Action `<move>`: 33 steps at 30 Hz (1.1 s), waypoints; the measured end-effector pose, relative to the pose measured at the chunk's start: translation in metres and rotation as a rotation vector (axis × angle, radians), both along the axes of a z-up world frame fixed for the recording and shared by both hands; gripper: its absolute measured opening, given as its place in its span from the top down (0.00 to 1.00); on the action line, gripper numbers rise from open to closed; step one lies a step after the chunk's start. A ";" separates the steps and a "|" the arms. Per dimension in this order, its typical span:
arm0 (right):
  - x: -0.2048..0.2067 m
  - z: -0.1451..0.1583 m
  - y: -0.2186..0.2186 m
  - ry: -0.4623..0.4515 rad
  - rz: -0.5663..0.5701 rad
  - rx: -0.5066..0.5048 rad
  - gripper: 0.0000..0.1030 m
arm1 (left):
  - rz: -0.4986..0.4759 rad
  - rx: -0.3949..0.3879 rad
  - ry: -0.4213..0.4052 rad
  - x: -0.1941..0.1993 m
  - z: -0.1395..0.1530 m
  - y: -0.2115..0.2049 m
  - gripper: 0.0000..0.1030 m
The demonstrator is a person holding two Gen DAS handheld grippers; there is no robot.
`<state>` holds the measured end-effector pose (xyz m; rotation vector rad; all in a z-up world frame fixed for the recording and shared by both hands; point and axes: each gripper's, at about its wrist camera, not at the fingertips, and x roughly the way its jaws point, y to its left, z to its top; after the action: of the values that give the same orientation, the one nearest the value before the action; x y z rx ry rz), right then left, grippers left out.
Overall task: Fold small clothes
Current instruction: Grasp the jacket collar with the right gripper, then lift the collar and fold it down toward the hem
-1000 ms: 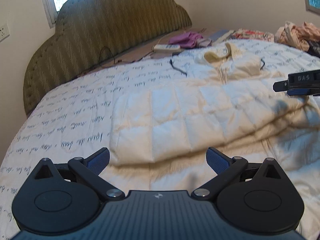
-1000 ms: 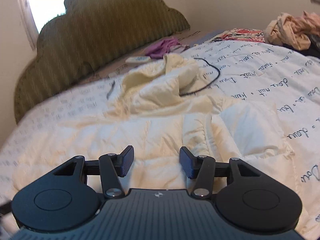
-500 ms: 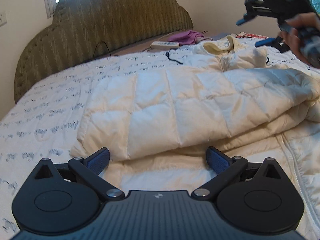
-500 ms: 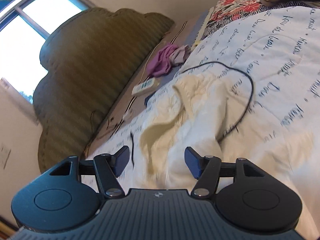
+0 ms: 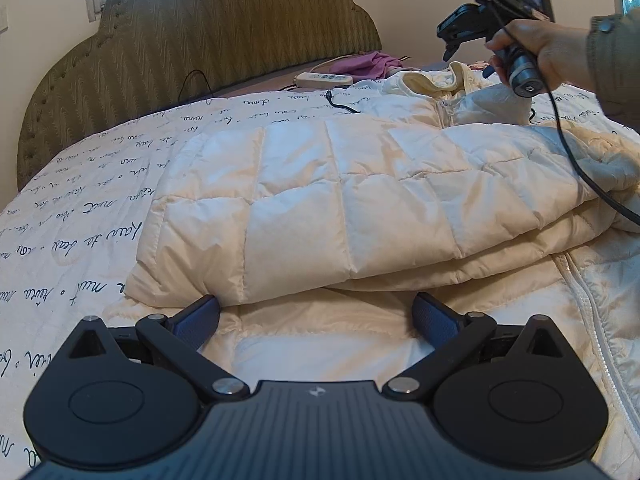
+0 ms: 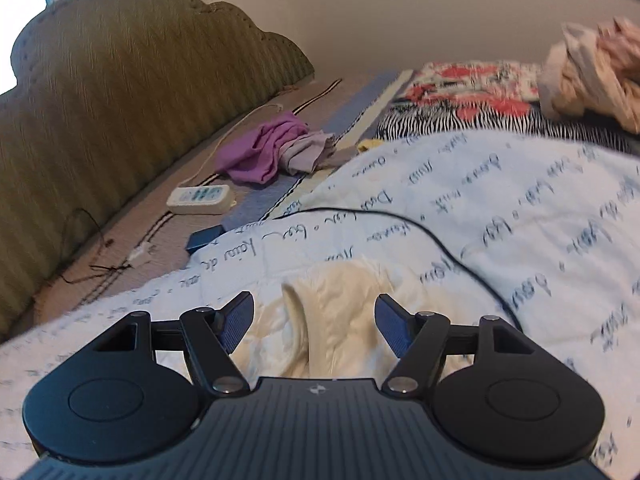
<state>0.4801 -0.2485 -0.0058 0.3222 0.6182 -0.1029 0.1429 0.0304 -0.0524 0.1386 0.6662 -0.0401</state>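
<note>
**Desk:** Where does the fold stand?

**Photographer:** Partly done, by my reading. The cream quilted puffer jacket [image 5: 360,184] lies on the bed with one panel already doubled over; its folded edge runs just ahead of the left gripper [image 5: 316,312], whose jaws stand wide open with nothing between them. The zipped half beside the right-hand jaw is unfolded, and the collar end at the far side looks loose. Squaring that end and doubling the jacket again are probably what remains.

**Desk:** And the other hand?

**Photographer:** The right gripper [image 6: 314,324] hovers over the jacket's collar [image 6: 336,312], which sits between and just beyond its jaws. They are parted and not pressing on the cloth. The person's hand [image 5: 536,52] carries it above the jacket's far end.

**Desk:** The room?

**Photographer:** A white bedspread printed with dark handwriting [image 5: 100,184] covers the bed. Beyond the jaws are an olive scalloped upholstered headboard [image 5: 200,32], a white power strip [image 6: 200,199], a crumpled purple garment [image 6: 264,152], a thin black cable [image 6: 400,224] and a heap of peach clothing [image 6: 596,76], perhaps waiting its turn.
</note>
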 end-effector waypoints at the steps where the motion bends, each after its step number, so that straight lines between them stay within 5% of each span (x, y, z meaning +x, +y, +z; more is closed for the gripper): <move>1: 0.007 -0.002 0.002 0.012 0.001 -0.022 0.33 | 0.000 -0.001 0.001 0.000 0.000 0.000 0.00; 6: 0.020 -0.010 0.005 0.034 -0.025 -0.069 0.80 | -0.001 -0.007 0.002 0.001 0.000 0.001 0.00; 9: 0.011 -0.008 0.007 -0.006 -0.033 -0.087 0.88 | -0.001 -0.010 0.002 0.000 -0.001 0.001 0.00; 15: -0.039 0.031 0.005 -0.165 0.038 -0.032 0.89 | -0.001 -0.014 0.002 0.001 -0.001 0.001 0.00; 22: -0.143 0.090 0.006 -0.305 0.229 0.031 0.89 | -0.001 -0.016 0.002 0.001 -0.001 0.002 0.00; 33: -0.310 0.103 0.014 -0.332 0.481 0.036 0.89 | 0.040 -0.090 0.021 0.004 0.015 0.017 0.00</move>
<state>0.1697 -0.2345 0.0969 0.2114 0.3539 0.4169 0.1469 0.0475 -0.0375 0.0379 0.6864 -0.0327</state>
